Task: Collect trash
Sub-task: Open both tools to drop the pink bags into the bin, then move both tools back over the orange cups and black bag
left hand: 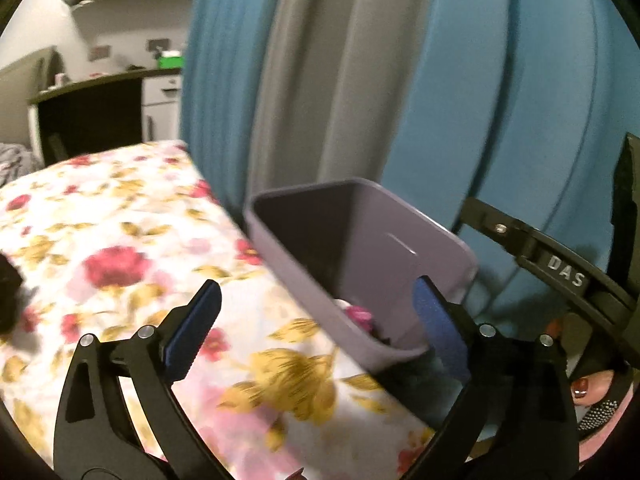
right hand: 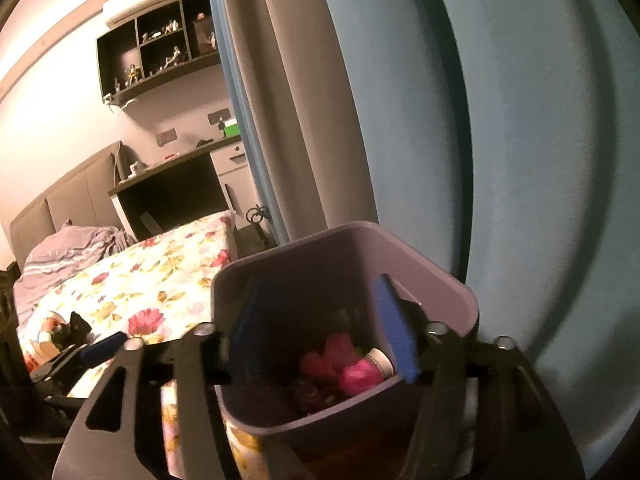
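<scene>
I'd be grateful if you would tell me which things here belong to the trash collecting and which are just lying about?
Part of the job:
- purple bin
- pink trash inside it
- paper cup inside it
- left gripper, open
- right gripper, open over the bin

Just lying about:
- floral bedspread
- blue curtain
- wall shelf
- desk

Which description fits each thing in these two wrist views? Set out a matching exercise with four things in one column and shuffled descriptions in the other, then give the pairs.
Things
1. bin
2. bedspread
3. curtain
4. pink trash

Descriptions
A. blue, hanging behind the bin
B. lying inside the bin
C. lilac, open-topped, beside the bed
D. floral, in red and gold on white

Pairs: 1-C, 2-D, 3-A, 4-B
</scene>
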Demonstrator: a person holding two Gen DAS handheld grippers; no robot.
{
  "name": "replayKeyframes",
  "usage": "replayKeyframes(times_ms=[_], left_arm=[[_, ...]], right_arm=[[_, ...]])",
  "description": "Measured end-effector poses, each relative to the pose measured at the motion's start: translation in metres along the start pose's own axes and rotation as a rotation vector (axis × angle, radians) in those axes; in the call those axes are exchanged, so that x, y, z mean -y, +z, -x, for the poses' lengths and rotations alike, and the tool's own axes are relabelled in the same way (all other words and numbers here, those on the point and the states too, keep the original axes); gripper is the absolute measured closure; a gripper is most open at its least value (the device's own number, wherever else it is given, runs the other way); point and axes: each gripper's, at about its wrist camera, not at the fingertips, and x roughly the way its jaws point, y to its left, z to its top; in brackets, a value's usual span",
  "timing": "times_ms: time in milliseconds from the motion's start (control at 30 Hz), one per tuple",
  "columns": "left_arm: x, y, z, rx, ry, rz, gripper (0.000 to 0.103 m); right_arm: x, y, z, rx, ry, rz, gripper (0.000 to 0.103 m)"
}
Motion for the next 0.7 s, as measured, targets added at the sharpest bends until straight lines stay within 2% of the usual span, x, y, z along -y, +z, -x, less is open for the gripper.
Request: replayKeyframes(times_ms=[100, 200, 467, 700], left_arm=[[-0.006, -0.004, 0.019, 0.025, 0.049, 0.014, 0.006], [-0.015, -0.007, 0.038, 0.037, 0.082, 0.028, 0.006], [-0.052, -0.018, 0.09, 0.06, 0.173, 0.098, 0.006], [-0.092, -0.036, 0.14, 0.076, 0.284, 0.127, 0.006]], right_arm=[[-0.009, -0.003, 0.012, 0.026, -0.023, 0.015, 0.024], [-0.017, -0.007, 0.024, 0.041, -0.036, 0.024, 0.016], [-0.037, -0.015, 0.047, 0.041, -0.001, 0.017, 0.015], [-0.073, -0.026, 0.067, 0.063, 0.039, 0.042, 0.015]])
